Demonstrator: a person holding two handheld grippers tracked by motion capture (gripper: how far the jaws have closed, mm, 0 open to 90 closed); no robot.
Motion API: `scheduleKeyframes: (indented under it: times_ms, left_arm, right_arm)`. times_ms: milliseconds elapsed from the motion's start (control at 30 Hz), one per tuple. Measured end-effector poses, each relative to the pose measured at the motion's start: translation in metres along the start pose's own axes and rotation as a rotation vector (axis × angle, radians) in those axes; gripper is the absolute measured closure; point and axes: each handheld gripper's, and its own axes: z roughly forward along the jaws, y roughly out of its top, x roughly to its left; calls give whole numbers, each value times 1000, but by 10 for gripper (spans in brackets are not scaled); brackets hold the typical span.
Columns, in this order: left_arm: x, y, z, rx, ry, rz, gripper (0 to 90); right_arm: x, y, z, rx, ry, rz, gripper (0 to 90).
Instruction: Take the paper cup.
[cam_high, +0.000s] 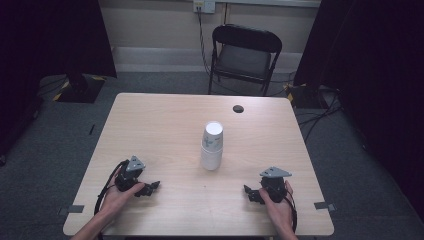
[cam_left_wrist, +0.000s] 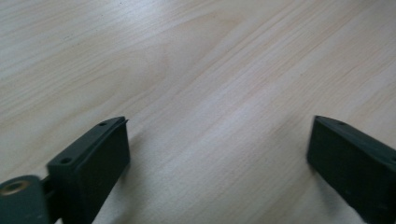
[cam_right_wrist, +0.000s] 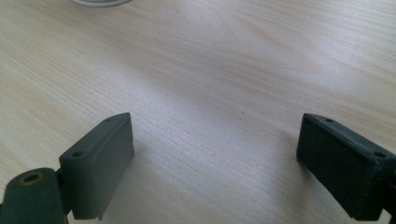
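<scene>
The jaws of both grippers are seen spread wide with nothing between them, bare wood showing in the gap in each gripper view. The worktop (cam_high: 165, 115), the largest thing in play, is a pale wood surface, and a black folding chair (cam_high: 245, 57) is stood beyond its far edge, out of the way of the work. Near the worktop's middle a stack of white paper cups (cam_high: 212, 146) is set upside down, base uppermost, well apart from both grippers and roughly midway between them, a placement that is judged to leave it equally reachable from either side. The left gripper (cam_high: 150, 188) and the right gripper (cam_high: 251, 193) are rested low at the near edge, each held in a hand and pointed inward, which is read as a ready pose before any reach. A small dark round mark (cam_high: 238, 108) is seen near the far edge
</scene>
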Motion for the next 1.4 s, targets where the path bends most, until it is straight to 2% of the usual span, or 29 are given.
scheduleKeyframes:
  times_ms: [100, 200, 300, 367, 433, 467, 567, 633, 733, 867, 900, 967, 1033, 1100, 1133, 1167, 1200, 1300, 1400]
  left_arm:
    - [-1, 2, 0, 2, -11, 14, 169]
    - [-1, 4, 0, 0, -24, 25, 166]
    - [-6, 9, -4, -18, -66, 29, 174]
    - [-10, 13, -7, -38, -75, 55, 176]
    - [-11, 15, -9, -48, -82, 60, 184]
    - [-14, 18, -11, -69, -101, 67, 187]
    - [-17, 22, -14, -94, -103, 82, 192]
    - [-18, 23, -16, -110, -113, 77, 199]
    - [-19, 25, -20, -141, -156, 52, 222]
    - [-23, 33, -25, -173, -155, 63, 234]
    - [-25, 40, -27, -200, -160, 81, 239]
    - [-26, 46, -28, -228, -177, 81, 243]
    - [-27, 51, -28, -217, -180, 106, 243]
    - [-28, 52, -28, -223, -182, 100, 252]
    - [-30, 56, -27, -220, -175, 121, 258]
    - [-30, 56, -27, -220, -175, 121, 258]
    - [-31, 58, -27, -245, -175, 114, 261]
    - [-31, 63, -25, -244, -181, 113, 273]
    - [-34, 76, -24, -283, -186, 115, 273]
  right_arm:
    - [-1, 0, 0, -1, -2, 1, 105]
    - [-1, 0, 0, 0, 0, -2, 105]
    - [-1, 0, 0, 0, 1, -3, 105]
    - [-2, 0, 0, 1, 5, -6, 105]
    - [-2, 0, 1, 1, 6, -7, 105]
    - [-2, 0, 1, 1, 6, -7, 105]
    - [-2, 0, 0, 1, 5, -7, 105]
    - [-2, 0, 0, 1, 6, -7, 105]
    - [-2, 0, 0, 1, 5, -7, 105]
    - [-2, 0, 0, 1, 5, -7, 105]
    - [-2, 0, 1, 1, 5, -7, 105]
    - [-2, 0, 1, 1, 6, -7, 105]
    - [-2, 0, 1, 1, 5, -7, 105]
    - [-2, 0, 1, 1, 5, -7, 105]
    - [-2, 0, 1, 1, 5, -7, 105]
    - [-2, 0, 1, 1, 5, -7, 105]
    - [-2, 0, 1, 1, 5, -7, 105]
    - [-2, 1, 1, 1, 7, -8, 105]
    - [-2, 1, 1, 0, 9, -10, 105]
